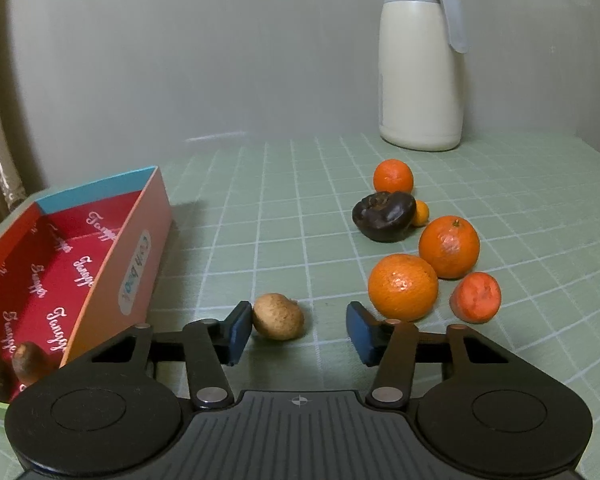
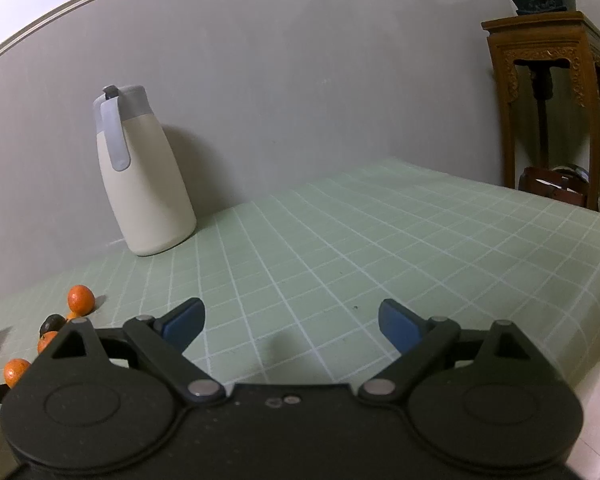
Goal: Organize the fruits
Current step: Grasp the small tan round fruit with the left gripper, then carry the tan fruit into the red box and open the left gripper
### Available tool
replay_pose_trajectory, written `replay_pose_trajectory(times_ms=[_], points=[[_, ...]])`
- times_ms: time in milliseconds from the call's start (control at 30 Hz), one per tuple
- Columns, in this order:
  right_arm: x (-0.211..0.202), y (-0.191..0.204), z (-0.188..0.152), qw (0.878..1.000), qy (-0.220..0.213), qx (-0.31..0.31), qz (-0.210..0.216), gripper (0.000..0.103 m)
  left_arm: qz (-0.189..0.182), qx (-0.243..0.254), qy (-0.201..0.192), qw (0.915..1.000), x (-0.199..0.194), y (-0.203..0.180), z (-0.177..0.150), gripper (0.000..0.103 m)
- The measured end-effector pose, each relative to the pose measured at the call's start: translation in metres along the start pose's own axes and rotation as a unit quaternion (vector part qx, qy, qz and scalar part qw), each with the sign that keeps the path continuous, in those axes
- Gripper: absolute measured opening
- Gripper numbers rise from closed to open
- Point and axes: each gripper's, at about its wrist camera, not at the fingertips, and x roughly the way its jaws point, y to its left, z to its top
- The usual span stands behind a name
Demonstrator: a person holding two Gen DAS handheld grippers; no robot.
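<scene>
Your left gripper (image 1: 296, 330) has its jaws apart around the small tan round fruit (image 1: 278, 316) on the green grid-patterned desk (image 1: 260, 200); only the left pad looks to touch it. The red open cardboard box (image 1: 80, 264) sits left, oranges (image 1: 403, 287) right. Your right gripper (image 2: 292, 322) hangs with jaws wide apart, holding nothing, over bare desk.

- The tabletop (image 1: 284, 184) wears a pale green cover with a white grid.
- A cream jug (image 1: 420, 72) stands at the back by the wall.
- An open red box (image 1: 140, 248) sits left.
- Oranges (image 1: 403, 287), a dark fruit (image 1: 383, 216) and a brown fruit (image 1: 278, 317) lie on the cover.
</scene>
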Motion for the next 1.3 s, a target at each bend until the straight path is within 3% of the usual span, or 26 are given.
replay_pose_trajectory(times_ms=[367,700,1300], points=[[0.002,0.006,-0.001,1.000,0.005,-0.005,0.007,0.094,-0.008,0.002,-0.004,1.0000,-0.002,-0.002,-0.002,0.028],[0.001,0.013,-0.004,1.000,0.007,-0.005,0.016,0.094,-0.006,0.003,-0.022,0.9997,-0.009,-0.002,-0.003,0.028],[-0.002,0.038,-0.007,0.999,0.012,-0.025,0.040,0.094,0.051,0.015,-0.117,0.9917,-0.053,0.016,0.001,0.028]])
